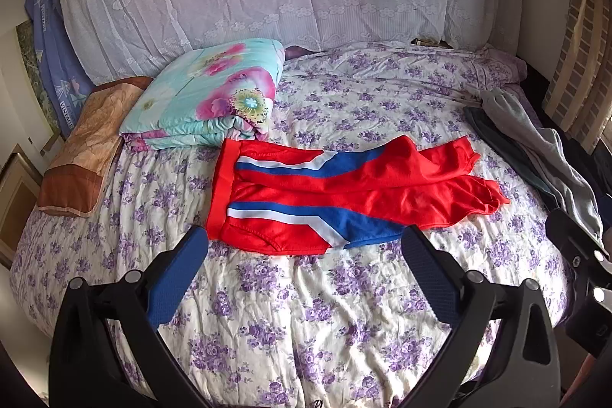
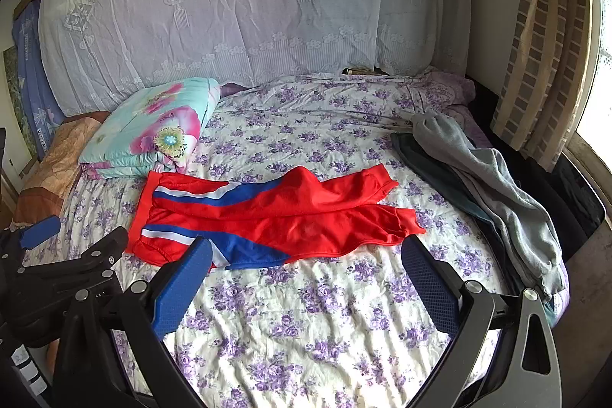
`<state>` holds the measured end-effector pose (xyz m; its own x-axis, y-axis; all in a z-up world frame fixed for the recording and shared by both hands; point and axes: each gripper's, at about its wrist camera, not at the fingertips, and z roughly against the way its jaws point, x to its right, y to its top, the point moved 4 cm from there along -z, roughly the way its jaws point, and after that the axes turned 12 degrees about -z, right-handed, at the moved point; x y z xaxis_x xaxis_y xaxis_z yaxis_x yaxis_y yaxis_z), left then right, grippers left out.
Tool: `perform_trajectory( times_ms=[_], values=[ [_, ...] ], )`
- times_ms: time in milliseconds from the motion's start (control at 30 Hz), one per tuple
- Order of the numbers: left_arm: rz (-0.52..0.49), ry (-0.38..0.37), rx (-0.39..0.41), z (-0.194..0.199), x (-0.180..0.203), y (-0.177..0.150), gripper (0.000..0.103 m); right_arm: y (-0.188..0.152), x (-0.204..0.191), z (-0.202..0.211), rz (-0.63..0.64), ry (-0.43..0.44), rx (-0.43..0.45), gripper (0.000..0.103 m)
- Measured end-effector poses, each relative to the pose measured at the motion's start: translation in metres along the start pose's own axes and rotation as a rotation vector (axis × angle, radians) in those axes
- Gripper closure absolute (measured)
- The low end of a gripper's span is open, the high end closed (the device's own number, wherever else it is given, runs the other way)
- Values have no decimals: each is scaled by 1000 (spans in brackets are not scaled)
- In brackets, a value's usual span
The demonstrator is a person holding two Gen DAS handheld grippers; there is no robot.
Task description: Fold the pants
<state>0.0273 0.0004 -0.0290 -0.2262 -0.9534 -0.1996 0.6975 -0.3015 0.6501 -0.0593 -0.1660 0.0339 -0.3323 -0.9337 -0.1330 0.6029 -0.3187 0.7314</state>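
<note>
Pants (image 1: 336,195) lie crosswise on bed (image 1: 306,312), waistband left; left tongs (image 1: 305,247) and right tongs (image 2: 306,255) fully open, empty, just short

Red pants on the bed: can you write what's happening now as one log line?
stage: before first grasp | red pants: spread flat, unfolded, on flowery bed | left gripper: jaws open, empty | right gripper: jaws open, empty
</note>
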Motion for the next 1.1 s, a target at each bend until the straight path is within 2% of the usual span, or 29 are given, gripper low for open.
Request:
perform_trajectory(
  times_ms=[1100],
  values=[
    [6,-5,3,0,-1,0,4,-2,0,-2,0,1,6,3]
  ],
)
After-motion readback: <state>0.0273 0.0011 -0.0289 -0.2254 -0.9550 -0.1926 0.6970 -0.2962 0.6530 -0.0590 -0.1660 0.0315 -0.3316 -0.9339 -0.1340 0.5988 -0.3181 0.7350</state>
